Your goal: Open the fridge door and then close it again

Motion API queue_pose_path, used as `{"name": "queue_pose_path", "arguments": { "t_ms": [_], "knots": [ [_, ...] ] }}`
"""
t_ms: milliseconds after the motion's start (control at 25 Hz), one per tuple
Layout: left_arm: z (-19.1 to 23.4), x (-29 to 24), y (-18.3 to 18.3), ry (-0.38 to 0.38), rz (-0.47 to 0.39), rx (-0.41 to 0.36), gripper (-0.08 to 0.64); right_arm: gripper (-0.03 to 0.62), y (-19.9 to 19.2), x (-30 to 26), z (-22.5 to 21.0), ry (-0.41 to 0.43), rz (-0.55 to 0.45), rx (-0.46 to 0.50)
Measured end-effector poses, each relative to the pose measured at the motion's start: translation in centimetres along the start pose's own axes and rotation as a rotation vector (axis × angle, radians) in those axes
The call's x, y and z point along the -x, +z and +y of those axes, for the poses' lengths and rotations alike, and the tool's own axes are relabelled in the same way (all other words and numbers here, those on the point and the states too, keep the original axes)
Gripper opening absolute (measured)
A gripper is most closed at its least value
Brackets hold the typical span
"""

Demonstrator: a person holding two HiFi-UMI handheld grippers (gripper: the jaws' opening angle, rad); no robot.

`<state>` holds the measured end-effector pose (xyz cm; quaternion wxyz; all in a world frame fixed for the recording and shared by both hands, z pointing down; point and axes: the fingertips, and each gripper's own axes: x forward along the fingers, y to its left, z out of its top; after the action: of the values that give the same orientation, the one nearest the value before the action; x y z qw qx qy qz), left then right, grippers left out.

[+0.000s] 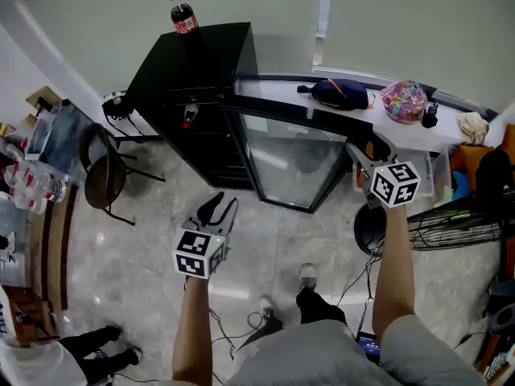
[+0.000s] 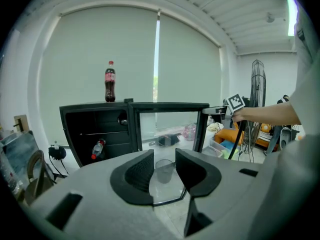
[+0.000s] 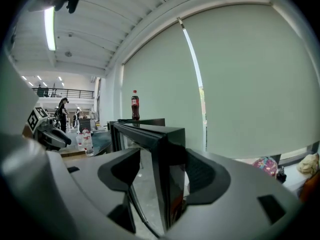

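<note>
Fridge door (image 1: 286,163) of black-framed glass stands swung open mid-frame, its free upright edge between my right tongs (image 1: 360,158), spread round it, not clamped; left tongs (image 1: 221,207) hang empty, part-spread, well apart below.

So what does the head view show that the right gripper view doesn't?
Only the head view: a chair, the person's shoes on the tiled floor and a fan. Only the right gripper view: a ceiling light strip, and the right hand-held gripper with open jaws straddling the edge of the glass door. Both: the black fridge, that open door and the cola bottle on top.
</note>
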<state>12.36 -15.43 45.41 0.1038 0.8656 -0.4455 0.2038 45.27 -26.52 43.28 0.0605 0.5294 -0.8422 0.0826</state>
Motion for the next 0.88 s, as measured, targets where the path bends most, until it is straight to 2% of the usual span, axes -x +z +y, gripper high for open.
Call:
{"name": "queue_pose_path", "arguments": {
  "t_ms": [400, 600, 880],
  "knots": [
    [-0.2, 3.6, -2.7, -0.015, -0.01, 0.015, 0.133, 0.269, -1.2, 4.1, 5.0, -0.022, 0.005, -0.019],
    [-0.2, 5.8, -4.1, -0.018, -0.028, 0.013, 0.133, 0.213, -1.9, 6.2, 8.1, -0.033, 0.032, -0.003],
    [-0.7, 8.7, -5.7, -0.026, -0.064, 0.032, 0.133, 0.202, -3.0, 8.8, 13.9, 0.018, 0.065, 0.033]
  ]
}}
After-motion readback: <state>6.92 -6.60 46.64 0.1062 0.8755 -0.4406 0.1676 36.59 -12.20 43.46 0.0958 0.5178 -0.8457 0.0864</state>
